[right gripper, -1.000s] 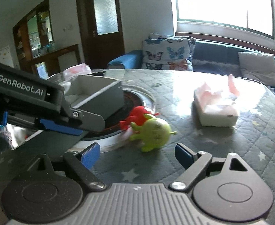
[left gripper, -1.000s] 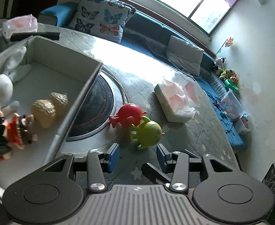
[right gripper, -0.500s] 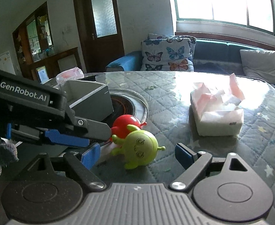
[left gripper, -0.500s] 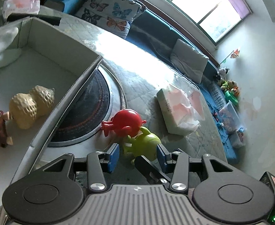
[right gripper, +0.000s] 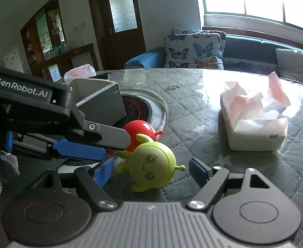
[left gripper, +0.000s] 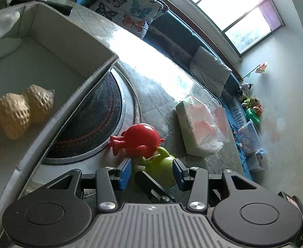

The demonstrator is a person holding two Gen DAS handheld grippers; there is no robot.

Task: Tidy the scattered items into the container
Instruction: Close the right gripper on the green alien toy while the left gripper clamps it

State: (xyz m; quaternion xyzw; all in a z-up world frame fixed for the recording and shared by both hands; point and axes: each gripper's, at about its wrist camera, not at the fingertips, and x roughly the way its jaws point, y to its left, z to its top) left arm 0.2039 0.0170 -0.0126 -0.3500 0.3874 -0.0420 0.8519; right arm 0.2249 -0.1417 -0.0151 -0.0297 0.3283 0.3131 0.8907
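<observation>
on the quilted table (right gripper: 192,95), the left gripper (left gripper: 151,170) hides part of the green toy (right gripper: 151,169) between its parted jaws. the right gripper (right gripper: 149,171), just closing, straddles it untouched. the grey container (left gripper: 68,41) holds a tan figure (left gripper: 23,109).

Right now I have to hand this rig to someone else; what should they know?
Left gripper: open, reaching toward the red round toy, nothing held.
Right gripper: open, jaws just been closing, the green round alien toy between the pads, not yet pressed.
Both toys lie touching on the quilted table cover, beside the grey open box.
Done: the tan peanut-shaped toy is already in the box.
Left: grip both toys and drop them in.
</observation>
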